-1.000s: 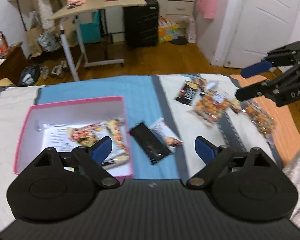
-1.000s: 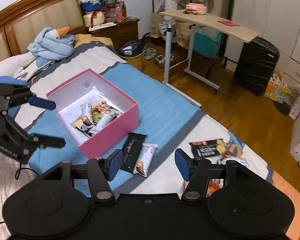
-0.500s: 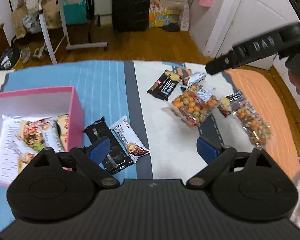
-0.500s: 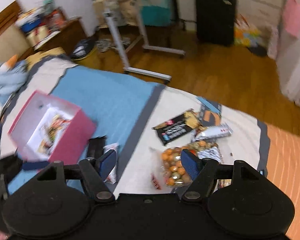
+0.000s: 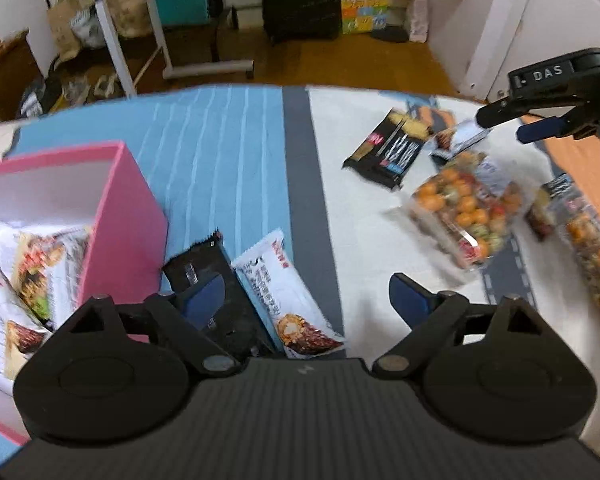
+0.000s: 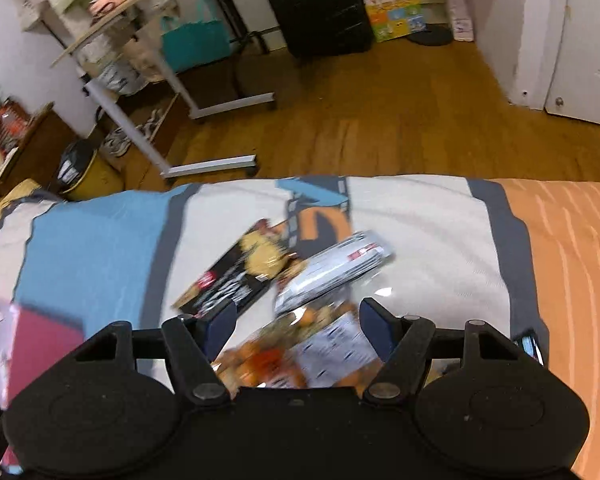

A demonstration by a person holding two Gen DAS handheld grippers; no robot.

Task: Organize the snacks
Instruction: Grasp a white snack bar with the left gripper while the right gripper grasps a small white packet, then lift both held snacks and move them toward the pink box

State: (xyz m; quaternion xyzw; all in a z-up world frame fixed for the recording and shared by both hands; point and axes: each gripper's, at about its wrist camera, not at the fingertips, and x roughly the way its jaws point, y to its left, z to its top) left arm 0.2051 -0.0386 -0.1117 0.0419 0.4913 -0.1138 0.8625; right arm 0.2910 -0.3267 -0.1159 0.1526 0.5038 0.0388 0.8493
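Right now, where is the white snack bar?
In the left wrist view the white snack bar lies on the bedspread, right of the black wrapper beside the pink box.

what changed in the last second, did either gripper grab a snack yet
Both grippers came down over the bed. The left gripper, jaws closing, now hangs over the black wrapper and white snack bar beside the pink box, gripping nothing. The right gripper swung from the box side to the clear bag of orange snacks, which lies between its open jaws, not yet pinched. The snacks and box stayed put.
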